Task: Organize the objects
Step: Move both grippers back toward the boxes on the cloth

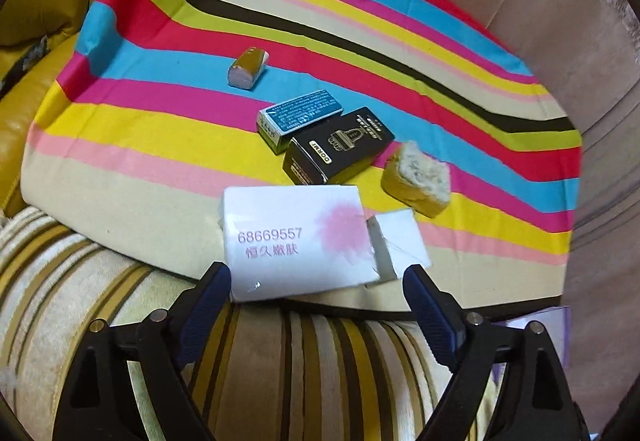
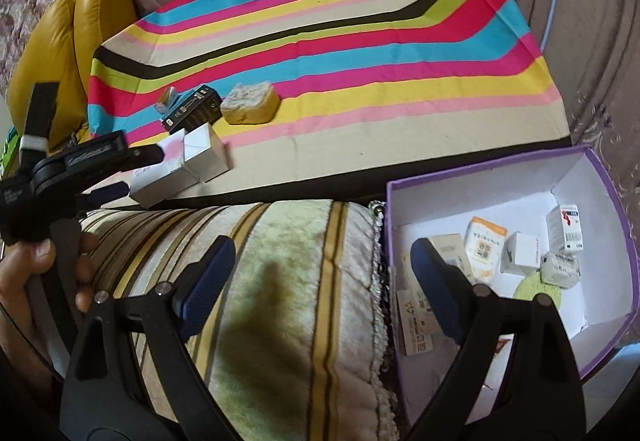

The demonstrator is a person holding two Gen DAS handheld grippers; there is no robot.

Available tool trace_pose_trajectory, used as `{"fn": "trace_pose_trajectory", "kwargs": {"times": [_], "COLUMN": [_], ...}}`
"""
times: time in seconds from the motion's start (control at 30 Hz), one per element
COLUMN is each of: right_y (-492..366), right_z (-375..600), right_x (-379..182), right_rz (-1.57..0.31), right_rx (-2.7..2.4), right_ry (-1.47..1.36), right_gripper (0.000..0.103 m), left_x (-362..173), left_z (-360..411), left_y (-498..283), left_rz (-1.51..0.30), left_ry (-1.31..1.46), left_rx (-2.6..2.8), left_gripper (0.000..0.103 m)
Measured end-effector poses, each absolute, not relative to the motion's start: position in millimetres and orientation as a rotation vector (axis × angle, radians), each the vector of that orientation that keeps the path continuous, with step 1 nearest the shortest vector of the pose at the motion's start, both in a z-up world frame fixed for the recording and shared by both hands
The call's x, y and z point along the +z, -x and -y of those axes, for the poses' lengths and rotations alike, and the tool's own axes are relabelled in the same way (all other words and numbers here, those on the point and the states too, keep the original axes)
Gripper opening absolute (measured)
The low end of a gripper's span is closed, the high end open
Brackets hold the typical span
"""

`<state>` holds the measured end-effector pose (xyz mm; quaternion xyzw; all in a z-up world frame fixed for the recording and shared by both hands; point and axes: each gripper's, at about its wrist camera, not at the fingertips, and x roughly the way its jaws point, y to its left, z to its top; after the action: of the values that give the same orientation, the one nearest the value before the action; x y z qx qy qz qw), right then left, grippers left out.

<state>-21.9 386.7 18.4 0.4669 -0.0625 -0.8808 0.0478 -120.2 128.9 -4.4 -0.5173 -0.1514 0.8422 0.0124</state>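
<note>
A white carton with a pink blotch and an open end flap (image 1: pixel 296 241) lies at the near edge of the striped cloth (image 1: pixel 160 129). My left gripper (image 1: pixel 316 277) is open, its fingers either side of the carton's near end; it also shows in the right wrist view (image 2: pixel 136 169). Behind lie a black box (image 1: pixel 340 145), a blue box (image 1: pixel 298 117), a torn yellow pack (image 1: pixel 416 177) and a small brown pack (image 1: pixel 248 67). My right gripper (image 2: pixel 320 253) is open and empty, over the cushion beside the purple box (image 2: pixel 608 177), which holds several small cartons.
A striped plush cushion (image 2: pixel 280 281) lies in the foreground. Yellow leather cushions (image 2: pixel 92 13) sit at the left. A pink sofa back (image 1: pixel 520 1) rises behind the cloth. A hand (image 2: pixel 24 273) holds the left gripper's handle.
</note>
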Motion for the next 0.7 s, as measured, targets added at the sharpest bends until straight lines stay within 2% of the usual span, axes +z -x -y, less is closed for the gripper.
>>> {"fn": "trace_pose_trajectory", "kwargs": {"times": [0.2,0.37,0.47,0.63,0.7], "right_y": [25.7,27.5,30.4,37.9,43.4], "right_z": [-379.7,-378.8,-374.3,-360.1,-351.0], "right_x": [15.0,14.4,15.0,17.7,18.4], "right_rz": [0.162,0.159,0.138,0.082,0.051], "right_rx": [-2.666,-2.663,-2.661,-2.650,-2.636], "right_ry": [-1.440,-1.449,-1.449,-1.436,-1.430], "right_gripper": [0.092,0.092,0.092,0.092,0.092], "left_x": [-23.6,-26.0,-23.9,-25.3,-31.2], "left_z": [-134.7,-127.0,-127.2,-118.9,-109.8], "left_y": [133.1,134.2,133.0,132.3,134.5], "left_rz": [0.417,0.429,0.392,0.362,0.385], "left_ry": [1.726,1.718,1.709,1.730,1.765], "left_rx": [2.583,2.583,2.584,2.571,2.544], "left_gripper": [0.089,0.089,0.085,0.069,0.069]}}
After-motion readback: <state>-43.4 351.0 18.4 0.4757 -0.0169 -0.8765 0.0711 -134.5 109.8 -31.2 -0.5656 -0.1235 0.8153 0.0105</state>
